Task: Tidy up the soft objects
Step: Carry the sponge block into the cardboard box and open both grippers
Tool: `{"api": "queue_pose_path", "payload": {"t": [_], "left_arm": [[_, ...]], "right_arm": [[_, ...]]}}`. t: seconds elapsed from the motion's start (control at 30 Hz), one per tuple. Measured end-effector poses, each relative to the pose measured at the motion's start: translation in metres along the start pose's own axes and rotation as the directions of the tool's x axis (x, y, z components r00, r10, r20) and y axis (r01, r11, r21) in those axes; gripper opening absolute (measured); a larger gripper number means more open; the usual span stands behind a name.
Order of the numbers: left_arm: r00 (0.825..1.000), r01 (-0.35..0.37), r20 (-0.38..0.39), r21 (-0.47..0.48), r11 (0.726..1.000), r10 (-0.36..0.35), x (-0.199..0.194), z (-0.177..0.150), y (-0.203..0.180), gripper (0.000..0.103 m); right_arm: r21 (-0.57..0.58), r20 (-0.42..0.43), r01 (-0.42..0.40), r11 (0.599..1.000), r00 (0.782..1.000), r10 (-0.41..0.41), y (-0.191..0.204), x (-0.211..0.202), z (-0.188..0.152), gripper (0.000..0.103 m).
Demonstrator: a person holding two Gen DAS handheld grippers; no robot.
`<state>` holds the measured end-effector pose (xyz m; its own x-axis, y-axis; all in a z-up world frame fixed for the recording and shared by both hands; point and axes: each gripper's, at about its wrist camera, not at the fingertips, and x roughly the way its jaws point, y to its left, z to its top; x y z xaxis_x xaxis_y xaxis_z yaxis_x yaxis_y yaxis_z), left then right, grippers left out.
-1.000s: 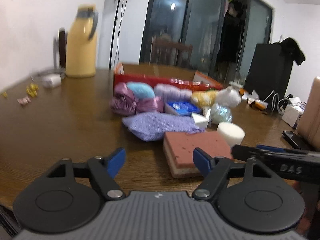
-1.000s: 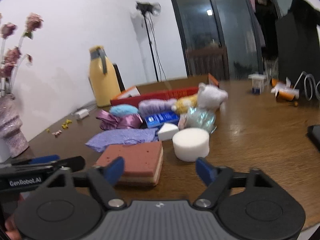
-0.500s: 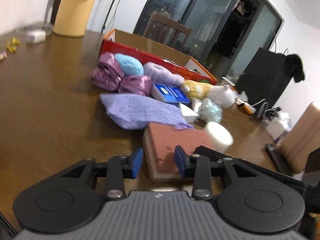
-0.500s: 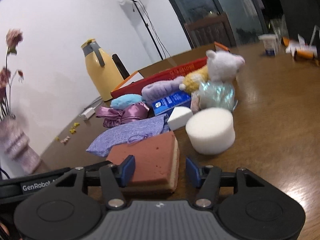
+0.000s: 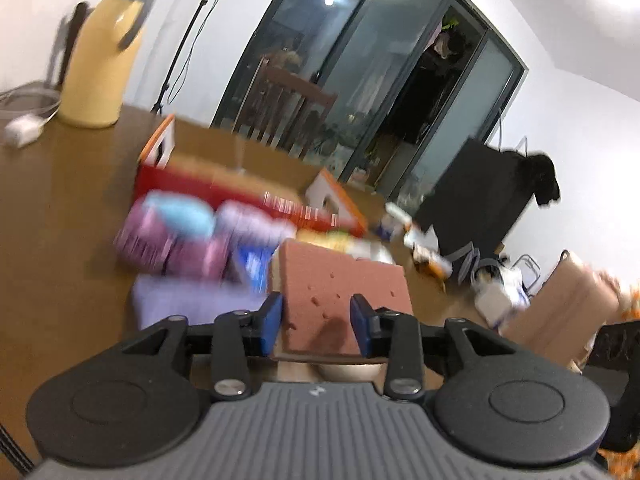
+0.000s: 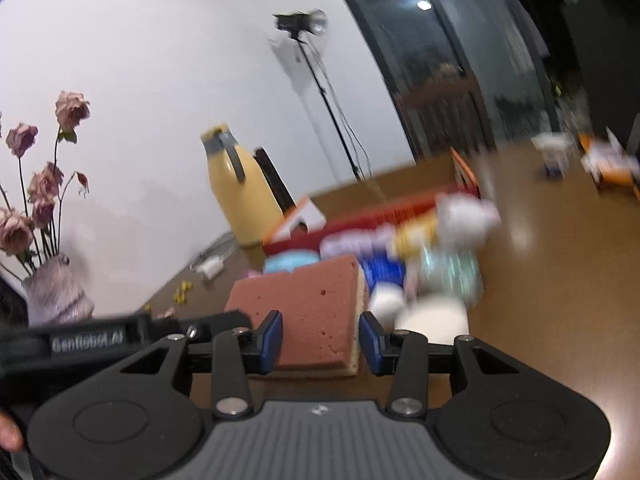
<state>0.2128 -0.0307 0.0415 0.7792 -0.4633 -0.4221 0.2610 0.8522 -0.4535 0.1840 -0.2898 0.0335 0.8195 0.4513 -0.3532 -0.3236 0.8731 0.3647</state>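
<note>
Left gripper (image 5: 316, 320): blue pads at either side of the sponge (image 5: 340, 280), jaws easing apart at this moment, with the sponge between them and the pads seemingly on its sides.
Right gripper (image 6: 320, 336): closed on the same sponge (image 6: 312, 300), pads pressed to its flanks.

Sponge: rectangular block with a brick-red pitted top over a pale cream underlayer. It sits raised and tilted between the two claws, apparently clear of the table (image 5: 60, 220), in front of the pile.

Progress: early, by judgement. One item is in hand and none can be seen inside the red box (image 5: 180, 184), whose interior is mostly hidden and blurred.

Outstanding, lying on the table between sponge and box:
- blue ball (image 5: 180, 216)
- purple cloth (image 5: 180, 304)
- white round sponge (image 6: 436, 320)
- white plush toy (image 6: 464, 216)
- further pink and lilac pieces, too blurred to name

Surroundings: yellow jug (image 5: 104, 52) at the far table edge and a vase of dried roses (image 6: 56, 292) by the wall.
</note>
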Motion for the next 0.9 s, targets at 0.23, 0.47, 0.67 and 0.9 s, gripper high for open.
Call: {"api": "queue_pose_path", "payload": {"t": [0.23, 0.47, 0.67, 0.9], "left_arm": [[0.998, 0.001, -0.061, -0.075, 0.997, -0.005, 0.143, 0.143, 0.014, 0.035], [0.972, -0.095, -0.229, -0.147, 0.985, 0.059, 0.317, 0.192, 0.054, 0.036], [0.941, -0.169, -0.306, -0.065, 0.983, 0.142, 0.378, 0.194, 0.065, 0.036], [0.967, -0.142, -0.207, 0.043, 0.989, 0.148, 0.337, 0.202, 0.052, 0.040]], "right_arm": [[-0.011, -0.024, 0.011, 1.000, 1.000, -0.011, -0.046, 0.102, 0.120, 0.041], [0.020, -0.185, 0.131, 0.991, 0.975, -0.125, -0.124, 0.260, 0.197, 0.041], [0.007, -0.274, 0.231, 0.973, 0.936, -0.220, -0.165, 0.333, 0.208, 0.039], [-0.113, -0.180, 0.266, 0.957, 0.942, -0.283, -0.152, 0.320, 0.214, 0.059]]}}
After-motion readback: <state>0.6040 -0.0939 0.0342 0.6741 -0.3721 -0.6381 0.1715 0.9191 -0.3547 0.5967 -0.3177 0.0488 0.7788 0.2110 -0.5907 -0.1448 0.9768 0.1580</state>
